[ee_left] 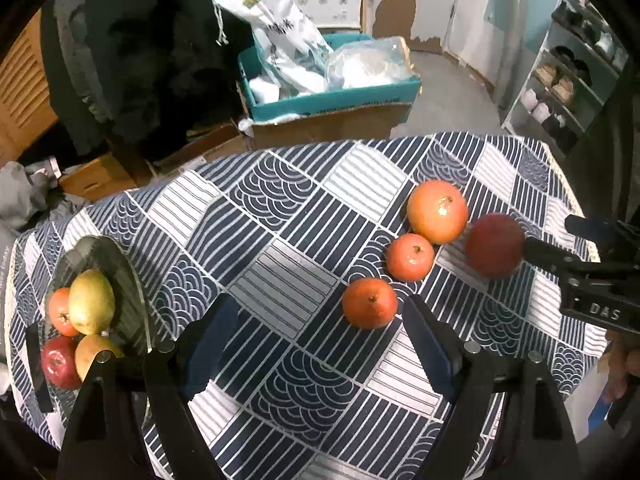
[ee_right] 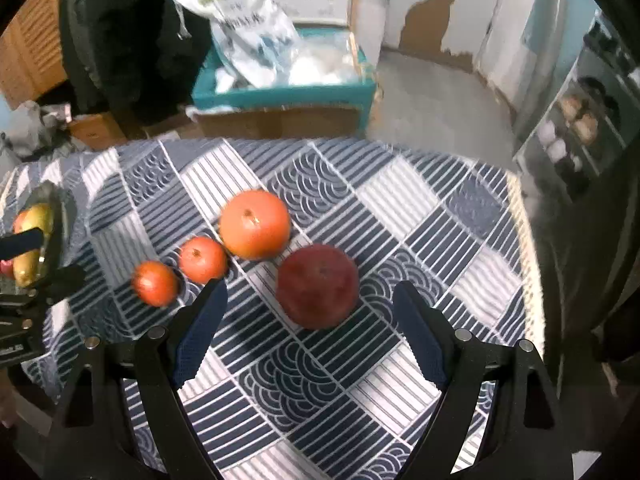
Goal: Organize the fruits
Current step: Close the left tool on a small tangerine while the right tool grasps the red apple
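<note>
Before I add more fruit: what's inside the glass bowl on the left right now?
The glass bowl holds a yellow-green pear on top, a second pear, an orange fruit and a red apple. Whatever lies beneath them is covered.

The left wrist camera looked steeply down from above the table (ee_left: 280, 216), past its own two fingers (ee_left: 216, 344) at the bottom edge, and faced toward the far boxes and wall. The plate (ee_left: 120, 276) sat at its lower left, the loose fruit to its right. The right wrist camera looked down the same way from farther right, closer over the red fruit (ee_right: 318, 286), its fingers (ee_right: 202, 340) also framing the bottom. Both views shared the patterned cloth, the three oranges, the red fruit, the plate and the teal box (ee_left: 332, 100). Each camera caught the other gripper at its side edge.
</note>
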`<state>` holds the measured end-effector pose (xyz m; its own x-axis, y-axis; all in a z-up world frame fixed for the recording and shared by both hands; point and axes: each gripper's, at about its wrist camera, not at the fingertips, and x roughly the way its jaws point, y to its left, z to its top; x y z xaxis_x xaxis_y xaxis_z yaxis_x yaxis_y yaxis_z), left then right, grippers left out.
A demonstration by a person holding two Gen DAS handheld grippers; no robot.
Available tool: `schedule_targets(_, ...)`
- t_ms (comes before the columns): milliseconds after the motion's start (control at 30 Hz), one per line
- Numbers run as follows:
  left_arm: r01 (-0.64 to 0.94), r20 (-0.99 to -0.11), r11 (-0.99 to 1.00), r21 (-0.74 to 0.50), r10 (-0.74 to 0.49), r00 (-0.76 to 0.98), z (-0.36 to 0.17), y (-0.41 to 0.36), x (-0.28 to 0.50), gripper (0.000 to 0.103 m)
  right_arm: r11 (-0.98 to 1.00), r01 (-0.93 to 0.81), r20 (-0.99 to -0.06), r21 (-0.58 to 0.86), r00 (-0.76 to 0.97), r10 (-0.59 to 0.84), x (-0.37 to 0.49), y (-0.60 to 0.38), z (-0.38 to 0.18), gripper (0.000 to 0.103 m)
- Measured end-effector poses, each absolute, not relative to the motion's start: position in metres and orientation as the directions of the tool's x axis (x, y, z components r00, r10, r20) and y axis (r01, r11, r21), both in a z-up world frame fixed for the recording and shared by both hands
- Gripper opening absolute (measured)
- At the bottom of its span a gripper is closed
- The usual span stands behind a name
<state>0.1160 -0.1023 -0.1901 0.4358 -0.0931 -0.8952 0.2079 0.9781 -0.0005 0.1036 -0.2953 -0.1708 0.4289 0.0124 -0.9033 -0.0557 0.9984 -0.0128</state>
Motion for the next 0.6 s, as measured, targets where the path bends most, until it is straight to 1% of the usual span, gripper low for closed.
schedule_targets(167, 0.216, -0.909, 0.976, -0.004, -0.093, 0.406, -0.208, -0.109, 0.124, 0.086, 0.999, -0.012, -0.929, 0.05, 0.367, 0.051, 0.118, -0.303, -0.205, 0.085)
schedule_targets(333, 0.24, -0.917, 0.971, -0.003, -0.099, 0.386, -0.224, -0.116, 0.128, 0.086, 0.999, -0.004, -0.944, 0.036, 0.327, 0.035, 0.123, -0.307, -0.226, 0.085)
schedule_targets(600, 0.263, -0.936, 0.965, -0.005, -0.097, 0.338, -0.248, -0.128, 0.136, 0.086, 1.0, -0.008, -0.954, 0.026, 0.3, 0.027, 0.125, -0.308, -0.244, 0.085)
